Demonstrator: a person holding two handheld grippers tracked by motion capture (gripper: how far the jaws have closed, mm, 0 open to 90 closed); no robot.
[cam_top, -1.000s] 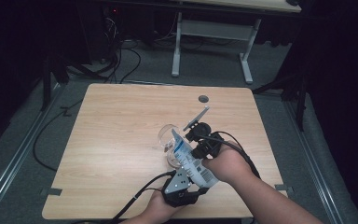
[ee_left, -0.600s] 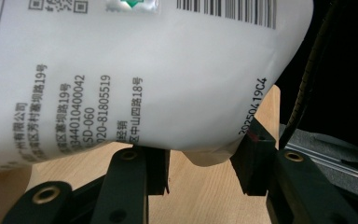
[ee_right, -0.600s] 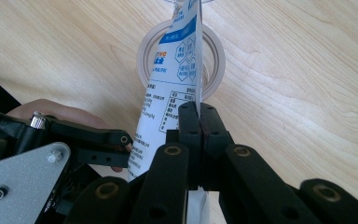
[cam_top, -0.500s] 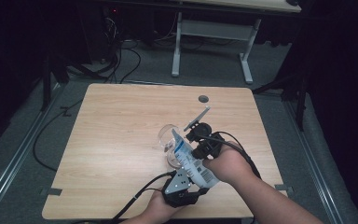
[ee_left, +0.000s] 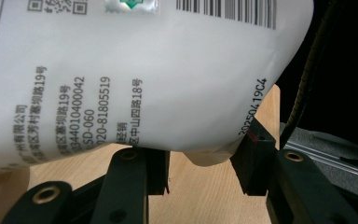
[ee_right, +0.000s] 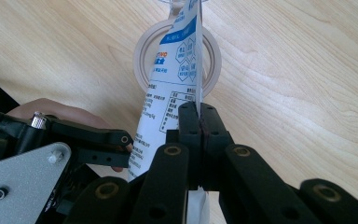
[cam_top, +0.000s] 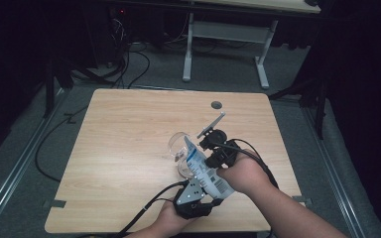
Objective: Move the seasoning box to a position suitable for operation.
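A white and blue printed pouch (cam_top: pixel 204 168) is held tilted between both grippers above the wooden table (cam_top: pixel 124 134). Its upper end leans over a clear glass cup (cam_top: pixel 179 148) that stands on the table. My left gripper (cam_top: pixel 194 197) grips the pouch's lower end; in the left gripper view the pouch (ee_left: pixel 135 79) bulges over that gripper (ee_left: pixel 205 163), and both pads touch it. My right gripper (ee_right: pixel 199 116) is shut on the pouch's thin side seam (ee_right: pixel 196 70). Below the pouch's tip sits the cup's round rim (ee_right: pixel 142 56). The left gripper's jaw shows pressed against the pouch's side.
A small dark round hole (cam_top: pixel 216 105) lies in the tabletop toward the far edge. Beyond the table stands a desk's white frame (cam_top: pixel 228 34), and cables (cam_top: pixel 129 64) run over the grey floor. Bare wood spreads to the left of the cup.
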